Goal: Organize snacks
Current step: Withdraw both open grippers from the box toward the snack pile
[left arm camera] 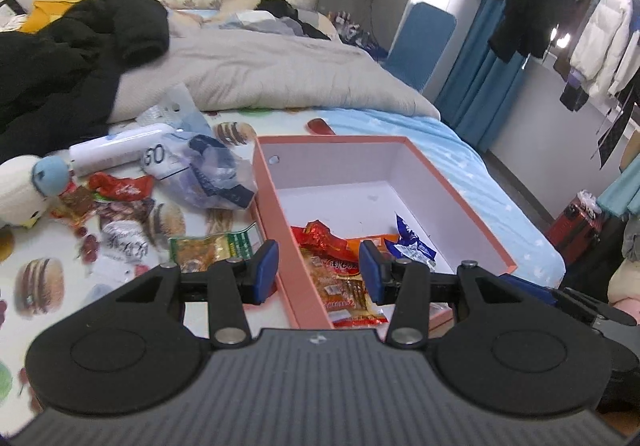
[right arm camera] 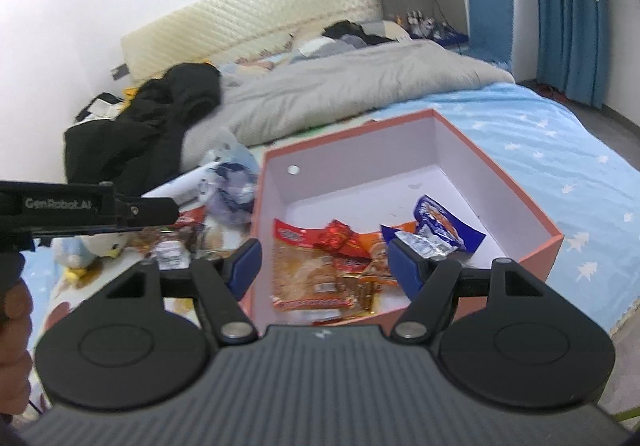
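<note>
1. The left tool [left arm camera: 319, 272] points forward and downward, its jaws parted with nothing between the blue pads [left arm camera: 265, 271].
2. The right tool [right arm camera: 325, 268] is tilted downward too, its jaws spread wider and empty.
3. In the right wrist view, the left tool's black body enters at 9 o'clock, with the person's hand [right arm camera: 14, 330] gripping its handle at 8 o'clock.
</note>
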`<state>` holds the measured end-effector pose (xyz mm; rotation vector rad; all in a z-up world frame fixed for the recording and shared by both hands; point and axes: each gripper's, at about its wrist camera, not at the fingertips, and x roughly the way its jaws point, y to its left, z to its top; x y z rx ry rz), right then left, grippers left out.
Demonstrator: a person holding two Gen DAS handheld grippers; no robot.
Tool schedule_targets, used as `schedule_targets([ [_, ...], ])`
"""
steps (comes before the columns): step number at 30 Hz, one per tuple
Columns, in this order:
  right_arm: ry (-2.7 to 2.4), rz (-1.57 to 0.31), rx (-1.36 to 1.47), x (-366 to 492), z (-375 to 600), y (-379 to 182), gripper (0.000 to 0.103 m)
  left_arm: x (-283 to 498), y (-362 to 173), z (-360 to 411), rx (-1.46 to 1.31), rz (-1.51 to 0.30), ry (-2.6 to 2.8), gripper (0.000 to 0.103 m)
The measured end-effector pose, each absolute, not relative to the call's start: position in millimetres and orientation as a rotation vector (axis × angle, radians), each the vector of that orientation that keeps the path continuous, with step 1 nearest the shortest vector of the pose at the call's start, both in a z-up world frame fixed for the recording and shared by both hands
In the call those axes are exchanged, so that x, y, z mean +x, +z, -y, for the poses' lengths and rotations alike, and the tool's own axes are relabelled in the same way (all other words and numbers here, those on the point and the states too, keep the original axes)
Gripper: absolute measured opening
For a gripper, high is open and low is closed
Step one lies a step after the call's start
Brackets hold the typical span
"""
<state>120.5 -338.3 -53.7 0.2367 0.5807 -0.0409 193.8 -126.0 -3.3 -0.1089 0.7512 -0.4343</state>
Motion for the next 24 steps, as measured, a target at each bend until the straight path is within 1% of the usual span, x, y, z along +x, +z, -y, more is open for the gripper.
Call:
schedule_targets([
  [6, -0.007, -0.556, 0.206, 91.6, 316.4, -43.3, 0.071, 152.6, 0.2, 96.8, -0.126, -0.743, -0.406, 0.05],
  [14, 0.054, -0.552, 0.197, 58.0, 280.8, -47.8, 0.071, 103.7, 3.0, 55.8, -0.147, -0.72, -0.347, 0.05],
  [20, 0.109, -0.54, 0.174, 36.2, 255.3, -50.4, 0.071, 66.2, -7.2, 31.2, -0.142, -0.73, -0.295, 0.05],
  [24, 0.159, -0.548, 0.127, 23.6, 237.1, -56.1, 0.071, 44.2, -16.4, 14.0, -0.166, -0.744, -0.251, 0.054],
])
